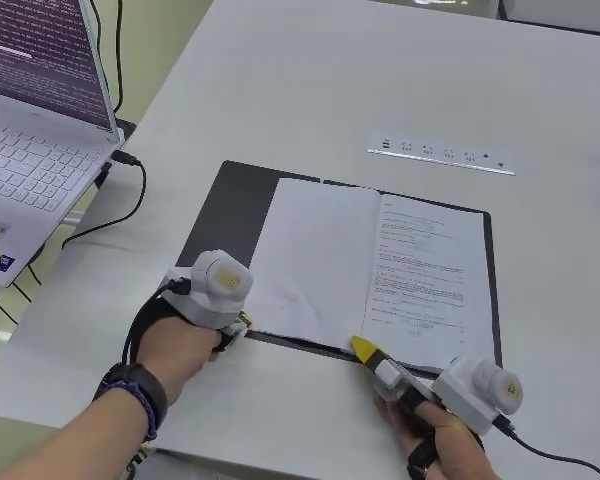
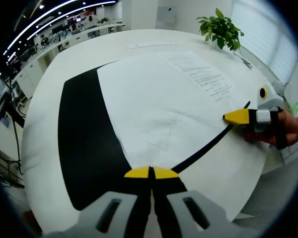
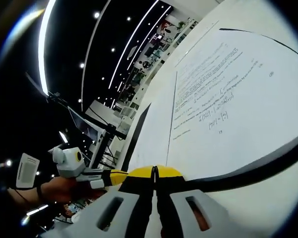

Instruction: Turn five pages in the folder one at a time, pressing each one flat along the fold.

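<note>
The flat black folder (image 1: 228,205) lies open near the white table's (image 1: 310,80) front edge. The left gripper (image 2: 150,172) and right gripper (image 3: 154,171) are closed and empty, the right at the fold, probably pressing. Next: open it and pinch the printed page (image 1: 435,270).

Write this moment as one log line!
folder: open, blank page left, printed page right | left gripper: jaws shut, at cover's near-left corner | right gripper: jaws shut, by fold bottom

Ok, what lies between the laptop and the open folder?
In the head view, a black cable plugged into the laptop loops over bare white table, short of the folder. Nothing else.
</note>
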